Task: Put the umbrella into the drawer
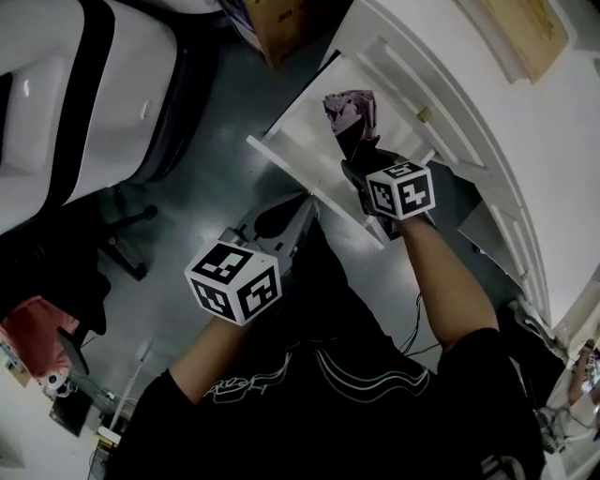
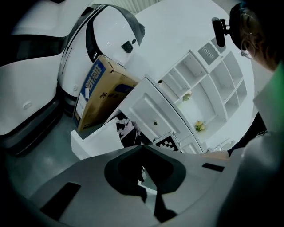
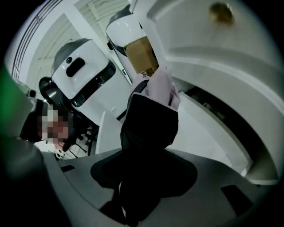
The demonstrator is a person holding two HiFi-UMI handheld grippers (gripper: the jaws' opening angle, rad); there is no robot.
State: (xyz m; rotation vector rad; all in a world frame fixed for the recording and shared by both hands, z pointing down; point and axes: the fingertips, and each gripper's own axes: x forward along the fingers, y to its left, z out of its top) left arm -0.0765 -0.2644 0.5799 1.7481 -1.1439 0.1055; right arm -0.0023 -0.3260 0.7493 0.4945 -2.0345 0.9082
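A folded umbrella (image 1: 350,114) of black and pale pink cloth hangs over the open white drawer (image 1: 305,155). My right gripper (image 1: 361,161) is shut on its lower black part, with the pink end pointing away from me. In the right gripper view the umbrella (image 3: 151,115) fills the space between the jaws of my right gripper (image 3: 142,177), and the drawer's white inside (image 3: 202,133) lies behind it. My left gripper (image 1: 274,223) hovers lower left of the drawer. In its own view my left gripper (image 2: 148,188) has its jaws together with nothing in them, facing the drawer (image 2: 95,137) and the umbrella (image 2: 128,129).
A cardboard box (image 2: 104,91) stands behind the drawer beside big white rounded machine shells (image 1: 75,84). The white cabinet has open shelves (image 2: 208,84) and a brass knob (image 3: 220,12). A chair base (image 1: 127,239) rests on the grey floor. A person (image 3: 49,126) sits at the left.
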